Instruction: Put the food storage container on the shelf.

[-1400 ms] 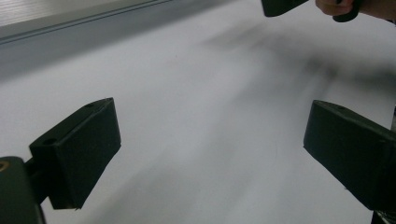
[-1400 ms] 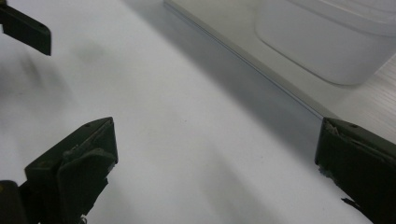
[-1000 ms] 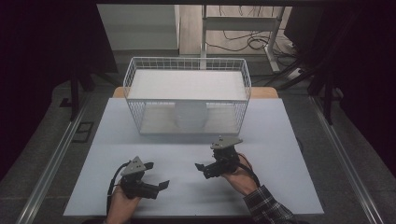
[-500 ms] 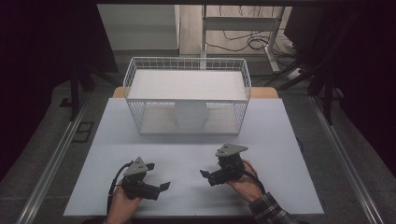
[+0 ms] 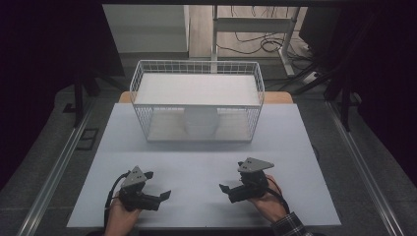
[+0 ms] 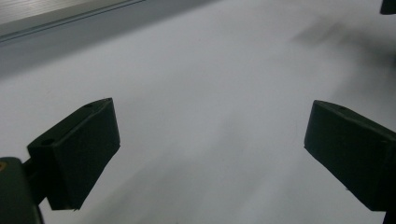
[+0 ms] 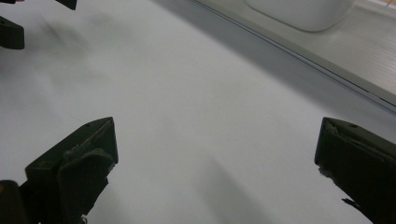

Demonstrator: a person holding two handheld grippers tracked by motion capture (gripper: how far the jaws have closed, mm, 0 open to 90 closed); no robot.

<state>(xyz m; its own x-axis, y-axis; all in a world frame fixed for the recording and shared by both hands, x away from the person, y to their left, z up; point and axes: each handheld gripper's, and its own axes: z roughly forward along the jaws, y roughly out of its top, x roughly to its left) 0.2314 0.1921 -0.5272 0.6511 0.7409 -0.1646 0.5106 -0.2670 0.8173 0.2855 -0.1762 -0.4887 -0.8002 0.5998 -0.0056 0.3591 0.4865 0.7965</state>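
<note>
Left gripper (image 5: 158, 185): I hold it in the lower left of the high view, low over the white table sheet (image 5: 196, 167), its jaws pointing toward the frame's centre. In the left gripper view its two black jaws stand wide apart at the lower corners, with only bare sheet between them (image 6: 210, 154).

Right gripper (image 5: 225, 189): I hold it in the lower right of centre of the high view, jaws pointing left toward the other tool, the grey three-cornered plate (image 5: 254, 165) on top. In the right gripper view its jaws are spread wide at the lower corners, gripping nothing (image 7: 215, 163); worn padding shows on the inner faces.

Gap between tools: the two grippers face each other across a bare stretch of sheet, well apart, neither touching anything.

Wire basket (image 5: 196, 105): white, rectangular, standing upper centre of the high view at the far edge of the sheet, well apart from both grippers.

White container (image 5: 200, 122): a pale rounded vessel on the basket floor, centre front; its lower rim shows at the top right of the right gripper view (image 7: 299, 11).

Writing: I can read no brand, label or lettering on the basket, the container, the sheet or the tools.

Surroundings: cables (image 5: 255, 44) lie on the floor in the upper right of the high view.
</note>
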